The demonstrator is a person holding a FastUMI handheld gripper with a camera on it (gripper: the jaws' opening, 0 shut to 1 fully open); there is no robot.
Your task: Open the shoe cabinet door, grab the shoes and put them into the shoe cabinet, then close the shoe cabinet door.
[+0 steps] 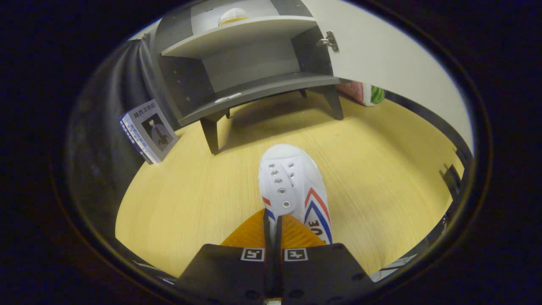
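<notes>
Item: one white canvas shoe (296, 186) with red and blue stripes and metal eyelets, held by the claw (273, 222), whose fingers are pinched nearly together on the thin upper edge by the eyelets; toe pointing at the grey shoe cabinet (250, 80) standing at the far edge of the wood-grain desk (190, 212), door (381, 55) open. Judged light, soft-sided and floppy, rubber toe stiffer; the collar is the sensible hold. Cabinet: matte board, lower shelf bare.

hand-held gripper (273, 220) | fingers pinched nearly together (thin gap) on the shoe (294, 186) | pointing forward
</notes>
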